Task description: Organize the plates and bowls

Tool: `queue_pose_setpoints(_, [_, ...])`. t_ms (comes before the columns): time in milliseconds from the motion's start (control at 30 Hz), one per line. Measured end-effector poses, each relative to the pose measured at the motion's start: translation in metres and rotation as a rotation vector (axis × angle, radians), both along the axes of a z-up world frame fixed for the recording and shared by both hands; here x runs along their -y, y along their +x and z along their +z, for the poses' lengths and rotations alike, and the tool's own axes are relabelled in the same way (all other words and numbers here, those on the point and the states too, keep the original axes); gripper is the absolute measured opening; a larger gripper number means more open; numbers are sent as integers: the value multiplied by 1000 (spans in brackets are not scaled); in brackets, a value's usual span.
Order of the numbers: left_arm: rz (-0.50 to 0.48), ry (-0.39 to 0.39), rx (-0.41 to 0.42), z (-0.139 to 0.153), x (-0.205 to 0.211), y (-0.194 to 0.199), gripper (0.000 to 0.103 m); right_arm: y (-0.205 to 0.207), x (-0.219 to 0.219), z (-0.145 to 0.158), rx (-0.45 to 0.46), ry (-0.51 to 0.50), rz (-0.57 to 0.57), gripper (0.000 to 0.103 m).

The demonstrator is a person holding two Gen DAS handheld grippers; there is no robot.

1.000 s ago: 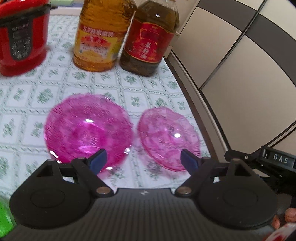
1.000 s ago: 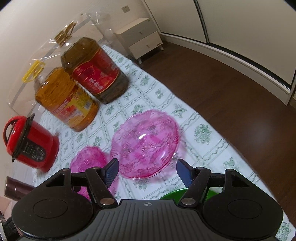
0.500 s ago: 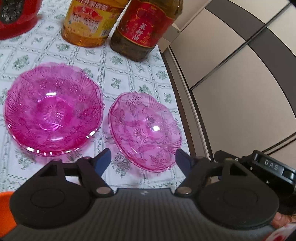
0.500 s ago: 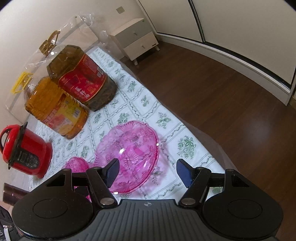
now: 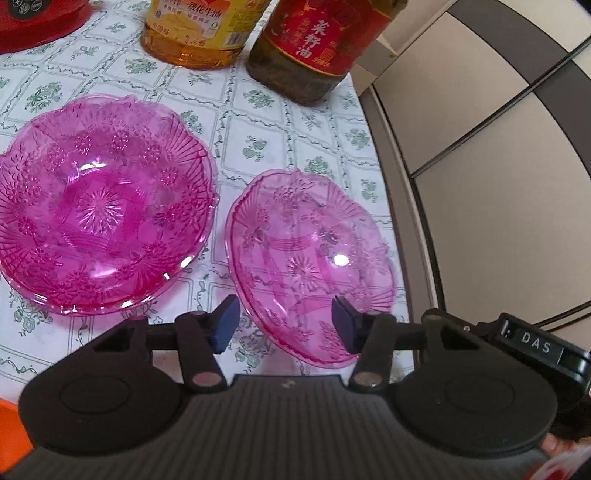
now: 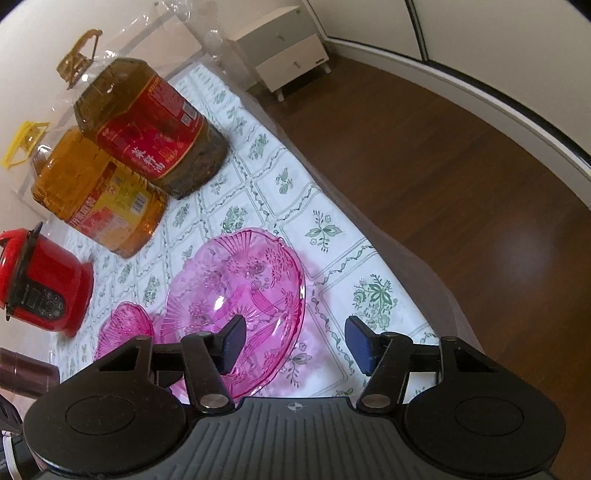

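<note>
Tablecloth (image 5: 280, 122) of glossy white plastic, printed with green flower squares, spread under everything. Just ahead of the left gripper (image 5: 284, 325): smaller pink dish (image 5: 310, 266), clear pressed plastic, scalloped rim, starburst centre, fan and grape relief. Near rim of it sits between the blue pads (image 5: 227, 325) — jaws closing, pads not yet seen pressing on it, so nothing grasped. Up and to the left of that gripper, just beside the small dish without touching: larger pink dish (image 5: 103, 206), same moulded pattern, deeper colour, lying flat. Farther ahead, two big oil jugs standing upright side by side: amber oil jug (image 5: 199, 33) with a yellow label, dark oil jug (image 5: 317, 48) with a red label. Far upper left, edge of a red electric cooker (image 5: 37, 22), smooth and rounded.

From the right gripper (image 6: 295, 345): jaws closing too, nothing clenched. Left blue pad overlaps the near right part of the smaller pink dish (image 6: 240, 295); right pad stands over bare cloth (image 6: 332, 266) — whether the pad touches the rim cannot be told. Larger pink dish (image 6: 125, 325) peeks out left of the left finger, mostly hidden. Beyond and to the left: dark oil jug (image 6: 147, 129), amber oil jug (image 6: 96, 192) with a yellow handle, red electric cooker (image 6: 40, 288) with a black control panel. Off to the right, dark polished wood floor (image 6: 443, 177); white two-drawer cabinet (image 6: 284, 48) far ahead.
</note>
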State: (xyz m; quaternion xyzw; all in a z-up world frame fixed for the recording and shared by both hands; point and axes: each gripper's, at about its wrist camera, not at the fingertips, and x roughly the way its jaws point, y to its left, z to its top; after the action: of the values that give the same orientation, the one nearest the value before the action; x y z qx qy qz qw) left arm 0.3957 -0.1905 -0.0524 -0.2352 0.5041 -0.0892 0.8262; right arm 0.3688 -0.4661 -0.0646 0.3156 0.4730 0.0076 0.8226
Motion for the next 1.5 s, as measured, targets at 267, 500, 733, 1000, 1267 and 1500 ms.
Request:
queue_pose_setpoints(267, [32, 20, -4, -10, 1, 5, 38, 18, 1, -21, -27, 11, 16, 47])
queue_pose_setpoints(500, [48, 16, -25, -17, -2, 10, 29, 29, 1, -32, -44, 35, 31, 37])
queue_pose_setpoints(733, [60, 24, -17, -20, -5, 14, 22, 35, -2, -38, -53, 38, 41, 28])
queue_pose_setpoints(1000, [61, 33, -7, -24, -6, 15, 14, 39, -3, -46, -68, 51, 40, 14])
queue_pose_setpoints(1267, [50, 40, 10, -23, -6, 14, 9, 36, -2, -46, -66, 47, 41, 7])
queue_pose_setpoints(1500, [40, 32, 25, -16, -3, 12, 9, 28, 2, -35, -45, 31, 39, 7])
